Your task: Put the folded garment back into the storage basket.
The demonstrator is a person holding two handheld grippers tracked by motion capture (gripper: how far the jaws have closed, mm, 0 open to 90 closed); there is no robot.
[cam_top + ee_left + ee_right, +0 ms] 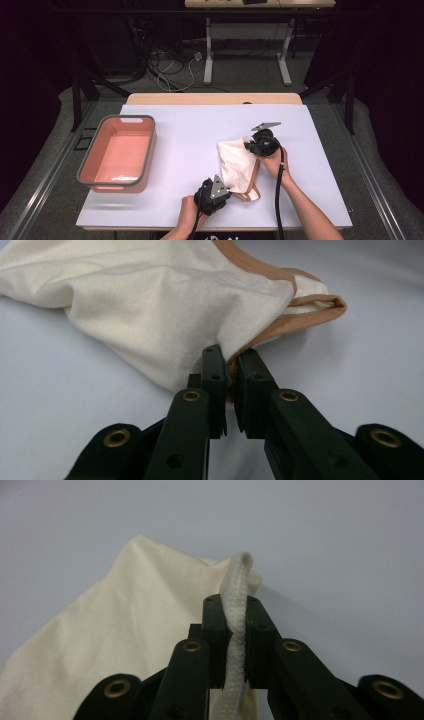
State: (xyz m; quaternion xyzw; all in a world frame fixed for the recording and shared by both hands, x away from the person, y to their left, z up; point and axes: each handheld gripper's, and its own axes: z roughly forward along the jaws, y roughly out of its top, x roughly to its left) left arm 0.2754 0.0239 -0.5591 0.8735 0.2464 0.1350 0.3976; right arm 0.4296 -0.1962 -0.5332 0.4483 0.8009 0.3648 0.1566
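Observation:
A cream cloth garment (pixel 239 162) with a tan band along one edge lies bunched on the white table (pixel 190 150), right of centre. My left gripper (pixel 223 190) is shut on its near edge, the jaws pinching the tan band (pixel 231 371). The cream cloth (pixel 165 305) spreads away from those jaws. My right gripper (pixel 248 145) is at the cloth's far right corner, shut on a thick folded edge (pixel 236 610) that stands up between its jaws. The rest of the cloth (pixel 120 630) falls away to the left in the right gripper view.
A salmon-pink tub (pixel 120 152) with a grey rim stands at the table's left side. Beyond the far edge, cables lie on the floor under a desk frame (pixel 247 55). Dark floor surrounds the table.

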